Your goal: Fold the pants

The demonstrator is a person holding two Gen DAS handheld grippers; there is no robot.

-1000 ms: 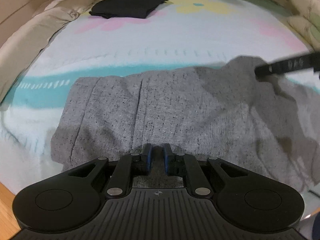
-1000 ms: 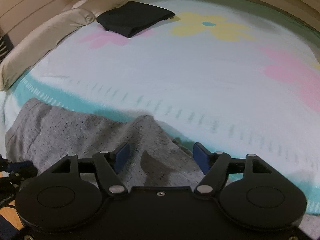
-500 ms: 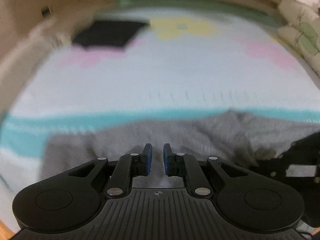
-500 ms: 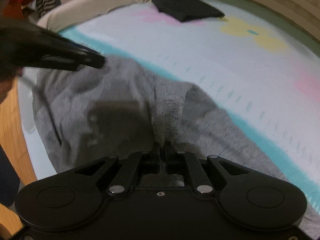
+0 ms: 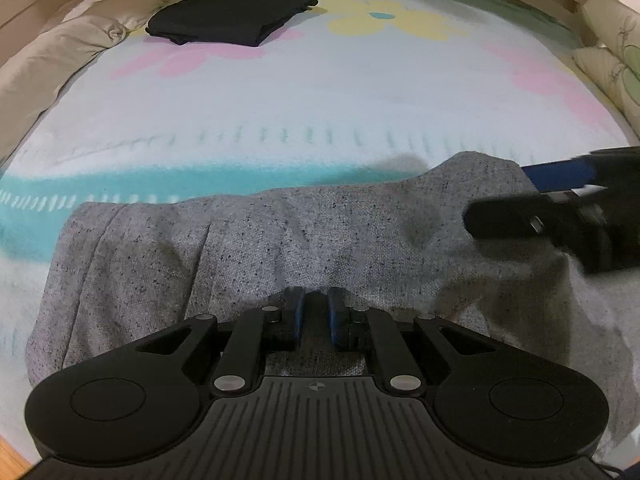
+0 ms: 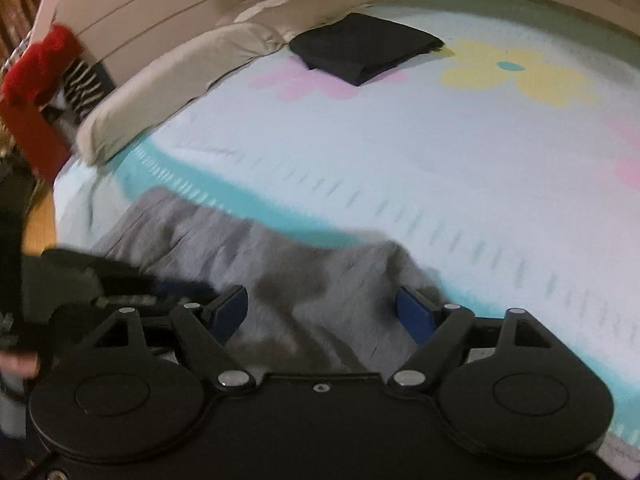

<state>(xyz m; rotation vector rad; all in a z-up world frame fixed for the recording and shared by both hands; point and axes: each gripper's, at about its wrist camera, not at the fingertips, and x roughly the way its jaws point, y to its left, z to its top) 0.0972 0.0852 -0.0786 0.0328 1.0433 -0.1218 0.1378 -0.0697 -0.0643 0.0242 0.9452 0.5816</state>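
Note:
Grey speckled pants [image 5: 280, 240] lie bunched and partly folded along the near edge of the bed. My left gripper [image 5: 316, 312] is shut on a fold of the grey fabric at the near edge. My right gripper [image 6: 324, 310] is open, its blue pads [image 6: 230, 308] spread over the grey pants [image 6: 320, 276], holding nothing. The right gripper also shows in the left wrist view [image 5: 560, 208], hovering over the right end of the pants. The left gripper shows blurred in the right wrist view [image 6: 100, 280].
A folded black garment [image 5: 232, 16] lies far back on the flowered bed sheet [image 5: 320, 100]. Beige pillows [image 5: 52, 60] line the left side, more pillows [image 5: 612, 48] the right. Wooden floor [image 6: 38, 220] and a red object [image 6: 36, 80] lie left of the bed.
My right gripper was shut on the grey fabric half a second ago; now it is open and has let go. My left gripper stays shut on the pants.

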